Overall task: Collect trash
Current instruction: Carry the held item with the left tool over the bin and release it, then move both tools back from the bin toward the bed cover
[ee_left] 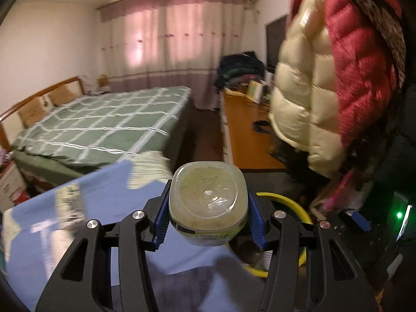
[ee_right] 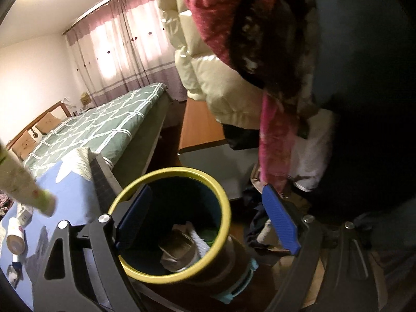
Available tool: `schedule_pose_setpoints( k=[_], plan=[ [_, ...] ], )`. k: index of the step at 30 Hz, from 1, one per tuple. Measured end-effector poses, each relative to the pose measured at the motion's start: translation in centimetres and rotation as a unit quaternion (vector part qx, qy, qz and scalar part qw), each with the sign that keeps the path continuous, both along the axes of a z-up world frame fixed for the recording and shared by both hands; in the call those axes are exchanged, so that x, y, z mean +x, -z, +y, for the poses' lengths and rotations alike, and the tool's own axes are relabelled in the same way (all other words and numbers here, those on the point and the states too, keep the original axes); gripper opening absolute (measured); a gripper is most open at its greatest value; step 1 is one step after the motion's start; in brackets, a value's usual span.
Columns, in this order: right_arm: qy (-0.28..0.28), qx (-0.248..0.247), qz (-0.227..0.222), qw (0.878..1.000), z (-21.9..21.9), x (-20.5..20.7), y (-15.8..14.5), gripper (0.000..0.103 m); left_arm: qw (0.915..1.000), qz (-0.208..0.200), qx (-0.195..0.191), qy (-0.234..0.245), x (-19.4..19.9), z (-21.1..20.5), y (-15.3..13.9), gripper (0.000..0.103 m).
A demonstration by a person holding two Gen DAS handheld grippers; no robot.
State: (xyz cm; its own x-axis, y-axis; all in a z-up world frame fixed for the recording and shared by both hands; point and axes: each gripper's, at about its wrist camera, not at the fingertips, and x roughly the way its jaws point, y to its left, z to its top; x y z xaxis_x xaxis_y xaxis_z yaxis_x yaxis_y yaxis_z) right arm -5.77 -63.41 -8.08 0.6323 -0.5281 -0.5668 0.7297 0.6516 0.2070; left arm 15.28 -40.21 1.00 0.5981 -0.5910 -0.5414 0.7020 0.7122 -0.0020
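In the left wrist view my left gripper (ee_left: pixel 208 205) is shut on a clear plastic bottle (ee_left: pixel 208 195) with a pale green label, whose base faces the camera. The blue pads (ee_left: pixel 162 221) press both of its sides. Behind it, low on the right, shows the yellow rim of the trash bin (ee_left: pixel 293 205). In the right wrist view my right gripper (ee_right: pixel 208 218) hangs open over that bin (ee_right: pixel 176 170), one pad on each side of its mouth and nothing between them. Crumpled wrappers (ee_right: pixel 179 247) lie inside. A pale green bottle (ee_right: pixel 28 187) pokes in from the left edge.
A table with a blue cloth (ee_left: pixel 98 195) stands left of the bin, with a white bottle (ee_right: pixel 15 236) and small items on it. Cream and red padded jackets (ee_left: pixel 325 78) hang close on the right. Beyond are a green checked bed (ee_left: pixel 104 124) and a wooden desk (ee_left: pixel 247 130).
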Motion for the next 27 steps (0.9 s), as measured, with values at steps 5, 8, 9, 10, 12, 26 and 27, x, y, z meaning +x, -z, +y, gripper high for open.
schedule_pose_setpoints(
  k=[5,8,9,10,12,26,27],
  plan=[
    [0.008,0.009,0.007,1.0,-1.0,-0.9,1.1,0.082,0.9988,0.03,0.018,0.035,0.1,-6.7,3.2,0.051],
    [0.014,0.014,0.009,1.0,-1.7,-1.4,1.5,0.082,0.9975,0.043,0.032,0.047,0.0,-9.3,5.1,0.051],
    [0.016,0.013,0.009,1.0,-1.8,-1.6,1.5,0.082,0.997,0.046,0.037,0.05,0.0,-9.9,5.7,0.051],
    [0.019,0.013,0.009,1.0,-2.0,-1.7,1.6,0.082,0.9966,0.049,0.041,0.052,0.0,-10.6,6.2,0.051],
    [0.023,0.015,0.011,1.0,-2.3,-1.9,1.7,0.082,0.9957,0.054,0.05,0.055,0.0,-11.8,7.2,0.051],
    [0.006,0.013,0.02,1.0,-1.5,-1.2,1.8,0.083,0.9994,0.023,0.025,0.012,-0.6,-6.3,5.6,0.087],
    [0.003,0.011,0.02,1.0,-1.2,-1.1,1.7,0.083,0.9995,0.022,0.02,0.007,-0.6,-5.4,5.2,0.09]
  ],
)
